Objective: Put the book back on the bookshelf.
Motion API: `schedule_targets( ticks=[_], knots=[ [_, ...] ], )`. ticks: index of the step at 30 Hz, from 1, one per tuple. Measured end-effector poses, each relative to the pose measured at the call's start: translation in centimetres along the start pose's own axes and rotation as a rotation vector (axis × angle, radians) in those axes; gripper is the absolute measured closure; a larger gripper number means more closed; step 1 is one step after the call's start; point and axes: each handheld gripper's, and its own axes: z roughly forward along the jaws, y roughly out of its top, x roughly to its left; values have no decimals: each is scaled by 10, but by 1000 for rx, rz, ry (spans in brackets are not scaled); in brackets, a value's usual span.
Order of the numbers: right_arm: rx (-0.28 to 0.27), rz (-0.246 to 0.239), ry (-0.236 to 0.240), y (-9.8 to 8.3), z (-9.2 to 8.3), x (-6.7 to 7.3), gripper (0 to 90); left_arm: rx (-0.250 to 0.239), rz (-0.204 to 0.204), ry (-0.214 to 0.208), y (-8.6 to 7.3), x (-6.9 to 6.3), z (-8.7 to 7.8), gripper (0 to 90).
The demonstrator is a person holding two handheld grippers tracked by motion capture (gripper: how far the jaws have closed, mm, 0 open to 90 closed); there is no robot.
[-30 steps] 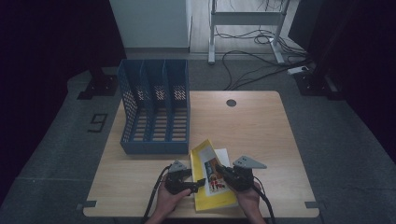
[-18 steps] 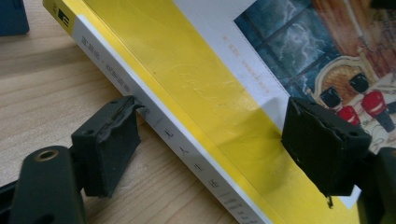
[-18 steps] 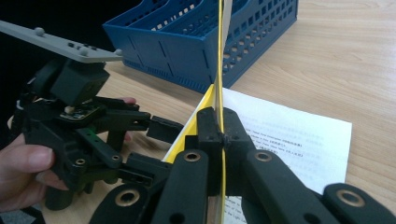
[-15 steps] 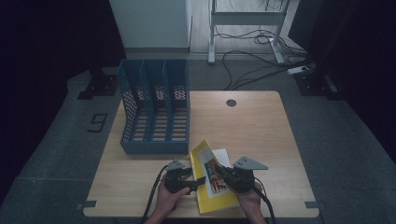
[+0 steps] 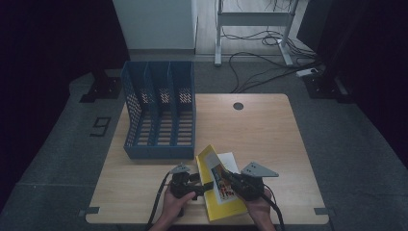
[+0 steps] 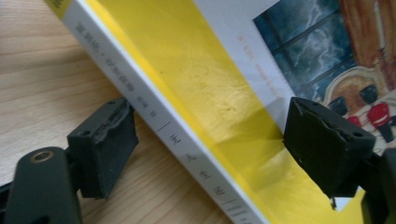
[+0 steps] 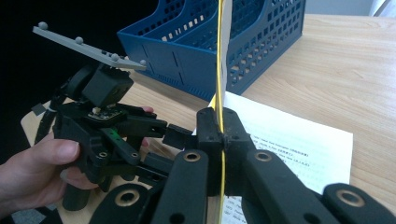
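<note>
A yellow book (image 5: 219, 195) lies near the table's front edge, with its front cover (image 7: 218, 70) lifted upright off the white first page (image 7: 289, 144). My right gripper (image 7: 220, 128) is shut on that cover's edge; in the high view it (image 5: 231, 179) sits over the book. My left gripper (image 6: 215, 140) is open, and its jaws stand one on each side of the book's white spine (image 6: 187, 154) without pressing on it. In the high view the left gripper (image 5: 204, 185) reaches in from the book's left side.
A blue three-slot file rack (image 5: 161, 115) stands on the wooden table (image 5: 269, 139) at the back left, close behind the book. A round cable hole (image 5: 238, 106) sits near the far edge. Cables and a desk frame lie on the floor beyond.
</note>
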Motion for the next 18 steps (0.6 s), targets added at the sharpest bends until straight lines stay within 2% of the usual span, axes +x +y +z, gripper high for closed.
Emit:
schedule_targets(
  ticks=[5,9,10,13,16,17,18],
  knots=[
    [-4,3,8,0,0,0,883,1,-11,-2,0,-1,1,163],
    [10,3,15,-2,2,-2,882,31,-13,19,0,0,3,184],
    [33,15,10,-4,5,-6,882,49,-25,29,-1,1,6,188],
    [54,49,-2,-8,6,-14,881,45,-25,40,-2,0,7,196],
    [81,56,-15,-8,6,-20,880,49,-16,54,-2,-1,7,208],
    [97,56,-23,-9,7,-22,878,48,-10,63,-2,-2,8,208],
    [138,56,-33,-11,9,-26,874,46,-4,72,-2,-3,8,209]
  ],
)
